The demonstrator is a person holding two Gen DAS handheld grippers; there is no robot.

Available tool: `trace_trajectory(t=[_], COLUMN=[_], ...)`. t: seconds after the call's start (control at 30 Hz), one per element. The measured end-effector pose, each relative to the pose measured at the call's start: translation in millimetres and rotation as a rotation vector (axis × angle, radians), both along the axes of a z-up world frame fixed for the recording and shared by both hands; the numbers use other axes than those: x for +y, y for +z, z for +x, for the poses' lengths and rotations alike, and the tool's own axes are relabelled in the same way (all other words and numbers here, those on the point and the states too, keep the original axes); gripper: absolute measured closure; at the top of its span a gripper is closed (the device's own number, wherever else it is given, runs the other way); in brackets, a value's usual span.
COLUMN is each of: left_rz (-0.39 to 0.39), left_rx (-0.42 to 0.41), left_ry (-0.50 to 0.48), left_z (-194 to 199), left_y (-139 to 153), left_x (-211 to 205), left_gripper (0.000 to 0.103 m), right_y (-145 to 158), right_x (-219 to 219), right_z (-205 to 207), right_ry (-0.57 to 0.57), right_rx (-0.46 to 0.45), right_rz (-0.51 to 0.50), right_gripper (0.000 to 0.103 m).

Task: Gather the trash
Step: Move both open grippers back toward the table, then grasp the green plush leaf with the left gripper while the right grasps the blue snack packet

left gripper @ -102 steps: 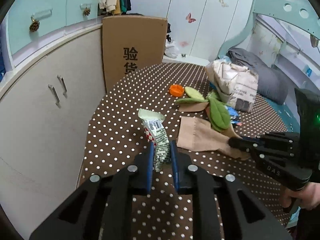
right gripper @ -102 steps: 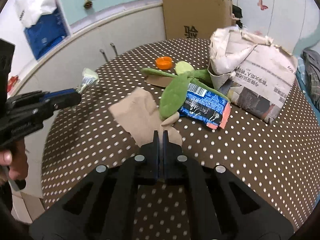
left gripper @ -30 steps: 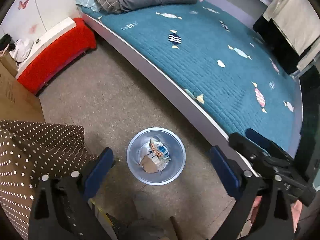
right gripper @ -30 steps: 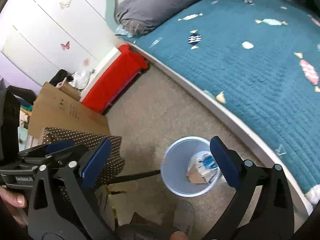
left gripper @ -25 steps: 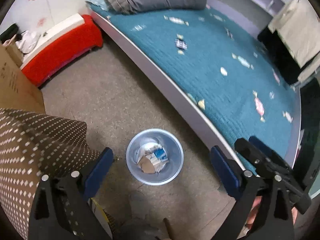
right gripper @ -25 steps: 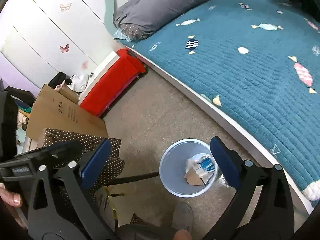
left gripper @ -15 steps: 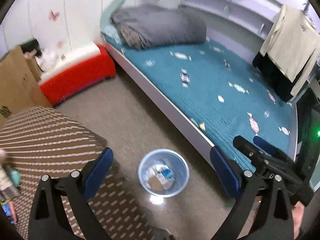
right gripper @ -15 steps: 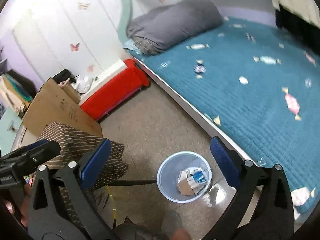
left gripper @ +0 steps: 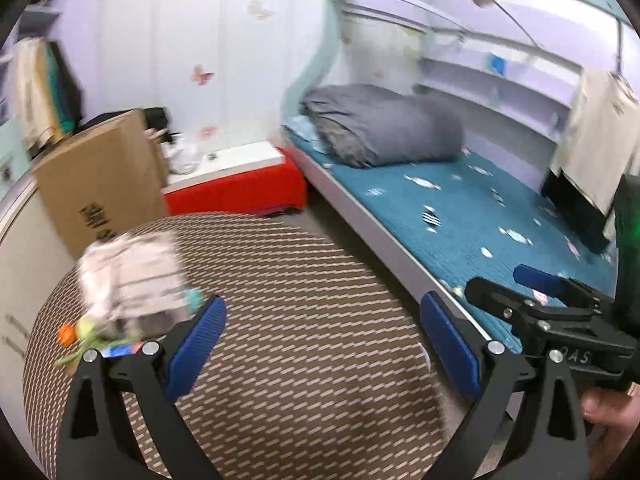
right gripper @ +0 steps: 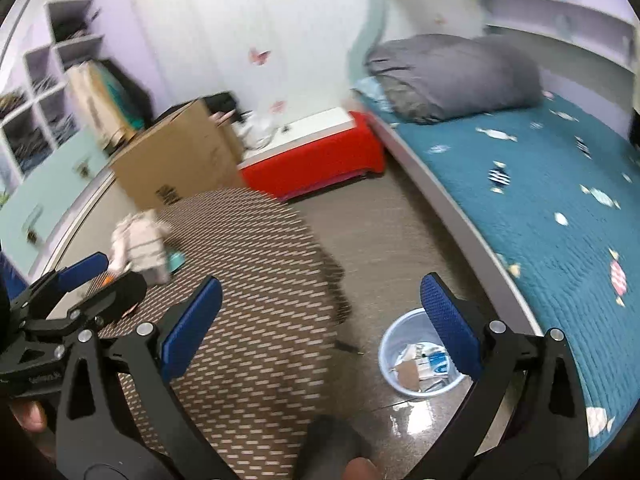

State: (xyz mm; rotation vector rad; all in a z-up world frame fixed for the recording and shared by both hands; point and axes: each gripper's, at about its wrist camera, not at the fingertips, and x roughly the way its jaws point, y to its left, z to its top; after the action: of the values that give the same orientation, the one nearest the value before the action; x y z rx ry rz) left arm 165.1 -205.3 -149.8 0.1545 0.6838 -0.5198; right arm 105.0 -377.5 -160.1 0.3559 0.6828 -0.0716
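My left gripper (left gripper: 323, 344) is open and empty above the dotted brown table (left gripper: 312, 380). On the table's left lie a crumpled newspaper (left gripper: 128, 288), an orange cap (left gripper: 64, 334), green leaves (left gripper: 86, 330) and a blue wrapper (left gripper: 120, 349), all blurred. My right gripper (right gripper: 320, 328) is also open and empty, over the table's edge. The pale blue bin (right gripper: 390, 344) stands on the floor below its right finger, with a brown card piece and wrappers inside. Each gripper shows in the other's view: the right gripper (left gripper: 508, 284) and the left gripper (right gripper: 102, 280).
A cardboard box (left gripper: 100, 176) and a red bench (left gripper: 236, 192) stand behind the table. A bed with a teal cover (right gripper: 540, 200) and a grey duvet (right gripper: 452, 76) runs along the right. A shoe (right gripper: 332, 440) is on the floor by the bin.
Both views have swung up from the bin on the floor toward the table. Both grippers, shut on trash 3.4 s ago, have stayed open and empty over the last second.
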Motion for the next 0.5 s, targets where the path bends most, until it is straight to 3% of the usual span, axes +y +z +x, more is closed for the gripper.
trace_trajectory(t=[0.23, 0.5], left_rz=[-0.032, -0.001], left_rx=[0.02, 0.008], left_ry=[0.15, 0.304], left_z=[8, 38], left_y=[-7, -34], left_x=[102, 193], left_gripper=[0.008, 0.008], right_y=[-9, -17], right_x=[96, 168], right_z=[30, 44], right_ry=[0.176, 0.314], right_rx=[0.051, 0.082], right_rz=[-0.052, -0.098], right_gripper=[0.006, 0.006])
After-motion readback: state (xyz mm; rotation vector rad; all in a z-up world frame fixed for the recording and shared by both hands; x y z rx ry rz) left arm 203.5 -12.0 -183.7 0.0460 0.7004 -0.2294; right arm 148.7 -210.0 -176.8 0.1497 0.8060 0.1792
